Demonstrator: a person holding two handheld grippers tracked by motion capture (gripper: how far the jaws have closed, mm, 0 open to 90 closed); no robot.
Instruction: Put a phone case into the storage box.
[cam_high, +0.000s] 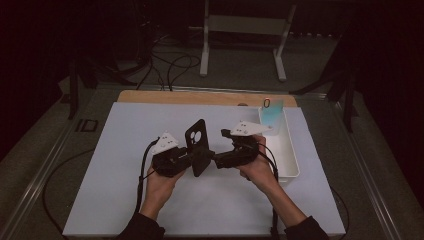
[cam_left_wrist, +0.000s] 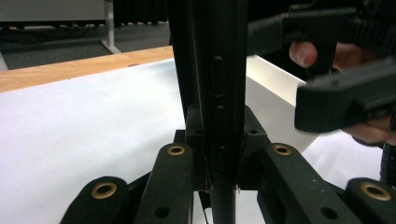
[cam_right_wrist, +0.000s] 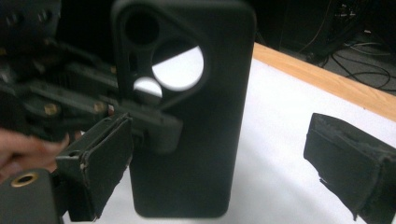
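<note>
A black phone case (cam_high: 196, 136) with round camera cut-outs stands upright above the white mat (cam_high: 125, 150). My left gripper (cam_high: 196, 159) is shut on its lower part. In the left gripper view the case's edge (cam_left_wrist: 217, 70) with its button bumps rises from between the jaws of the left gripper (cam_left_wrist: 219, 144). My right gripper (cam_high: 216, 161) points left at the case, open. In the right gripper view the case's back (cam_right_wrist: 196, 140) stands before the right gripper (cam_right_wrist: 224, 168). The left pad (cam_right_wrist: 102, 163) sits by the case's edge and the right pad (cam_right_wrist: 345, 163) is well clear of it.
A white tray (cam_high: 287, 150) lies to the right of the hands, with a teal item (cam_high: 272, 112) at its far end. A wooden table edge (cam_high: 200, 97) runs behind the mat. Cables and a white stand (cam_high: 205, 45) are on the floor beyond.
</note>
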